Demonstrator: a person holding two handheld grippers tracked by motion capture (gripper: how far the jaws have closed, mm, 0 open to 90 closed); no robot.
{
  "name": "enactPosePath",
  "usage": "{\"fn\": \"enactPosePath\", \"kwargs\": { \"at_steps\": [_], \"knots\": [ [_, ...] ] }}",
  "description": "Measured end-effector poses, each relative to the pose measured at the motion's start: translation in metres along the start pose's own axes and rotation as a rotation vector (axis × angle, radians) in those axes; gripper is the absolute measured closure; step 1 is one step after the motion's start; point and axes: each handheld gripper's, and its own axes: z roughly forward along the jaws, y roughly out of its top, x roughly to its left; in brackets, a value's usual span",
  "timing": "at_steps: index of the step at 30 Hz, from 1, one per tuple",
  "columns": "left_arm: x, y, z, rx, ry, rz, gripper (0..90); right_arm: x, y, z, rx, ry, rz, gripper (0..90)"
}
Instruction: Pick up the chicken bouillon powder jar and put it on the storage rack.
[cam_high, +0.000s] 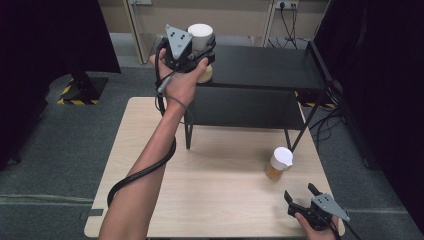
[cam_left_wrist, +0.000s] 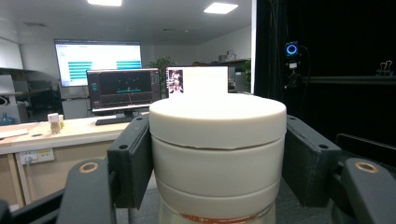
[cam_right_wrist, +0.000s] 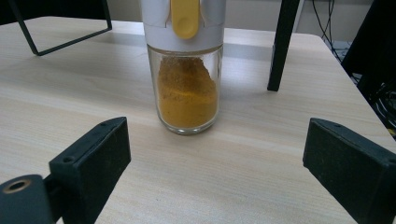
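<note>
My left gripper (cam_high: 202, 47) is raised over the left end of the black shelf (cam_high: 265, 67), shut on a white-capped jar (cam_high: 200, 35). In the left gripper view the jar's white lid (cam_left_wrist: 217, 149) sits clamped between both pads (cam_left_wrist: 133, 161). A second jar (cam_high: 279, 163) with a white cap and orange spice powder stands on the wooden table (cam_high: 215, 200) at the right. My right gripper (cam_high: 303, 194) rests low at the table's front right corner, open. In the right gripper view that spice jar (cam_right_wrist: 187, 70) stands ahead of the spread jaws, apart from them.
The black two-level metal shelf stands across the table's far half, its legs (cam_high: 188, 135) on the tabletop. A black cable (cam_high: 145, 172) loops from my left gripper along the forearm. Dark curtains flank both sides; a desk with monitors (cam_left_wrist: 123, 88) lies beyond.
</note>
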Motion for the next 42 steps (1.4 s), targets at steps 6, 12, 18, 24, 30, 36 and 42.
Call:
{"fn": "enactPosePath", "kwargs": {
  "at_steps": [6,12,18,24,30,36,42],
  "knots": [
    [0.002,0.007,-0.001,0.014,-0.008,-0.041,17.3,0.0,0.0,0.0,0.001,0.0,0.001,7.6],
    [-0.004,0.012,-0.009,0.016,0.009,-0.015,12.7,0.001,0.0,0.0,0.001,-0.002,-0.001,7.6],
    [-0.003,0.009,-0.022,0.003,0.0,-0.004,13.0,0.001,0.0,0.0,0.002,-0.004,0.001,7.6],
    [-0.003,0.001,-0.036,-0.008,-0.009,0.004,13.0,0.001,0.0,0.0,0.001,-0.006,-0.002,7.6],
    [-0.004,-0.012,-0.051,-0.021,-0.028,0.022,12.9,0.002,0.0,0.0,0.001,-0.006,-0.007,7.6],
    [-0.005,-0.027,-0.062,-0.018,-0.048,0.009,12.8,0.002,0.001,0.0,0.004,-0.006,-0.005,7.6],
    [-0.006,-0.043,-0.073,-0.019,-0.064,0.002,12.8,0.002,0.001,0.0,0.005,-0.007,-0.008,7.6]
  ]
}}
